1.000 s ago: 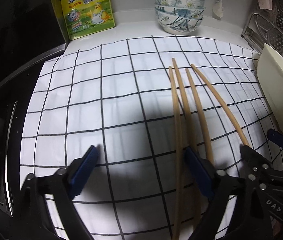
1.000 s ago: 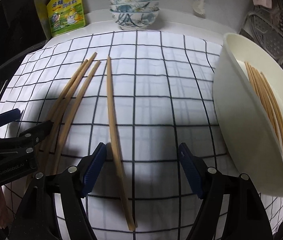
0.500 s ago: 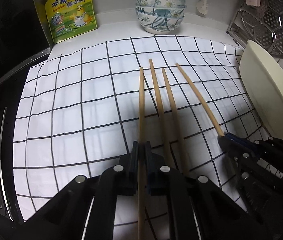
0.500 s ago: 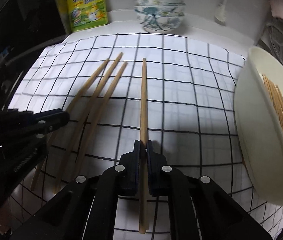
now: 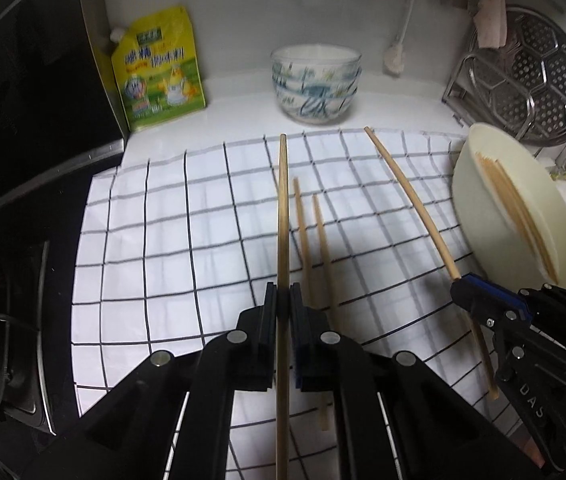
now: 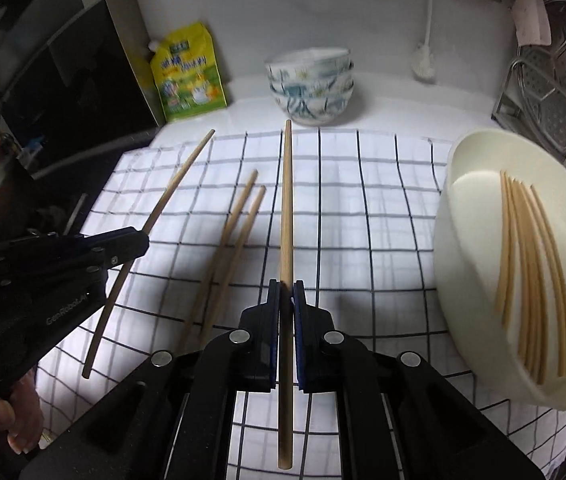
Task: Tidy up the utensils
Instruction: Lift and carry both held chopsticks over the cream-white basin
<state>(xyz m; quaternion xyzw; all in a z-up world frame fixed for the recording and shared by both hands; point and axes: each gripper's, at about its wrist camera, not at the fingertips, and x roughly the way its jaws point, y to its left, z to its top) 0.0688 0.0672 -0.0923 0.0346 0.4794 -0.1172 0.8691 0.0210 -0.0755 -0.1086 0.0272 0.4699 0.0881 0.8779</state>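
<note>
My left tongs (image 5: pixel 283 300) and my right tongs (image 6: pixel 287 292) were each closed on one chopstick (image 5: pixel 282 216), held above the checked cloth (image 5: pixel 187 216), while two chopsticks (image 6: pixel 235 232) lay between them on it, and further right more rested in the cream bowl (image 6: pixel 471 184).

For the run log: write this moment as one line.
left tongs: shut on wooden chopstick | right tongs: shut on second wooden chopstick | two on checked cloth | cream bowl: several
</note>
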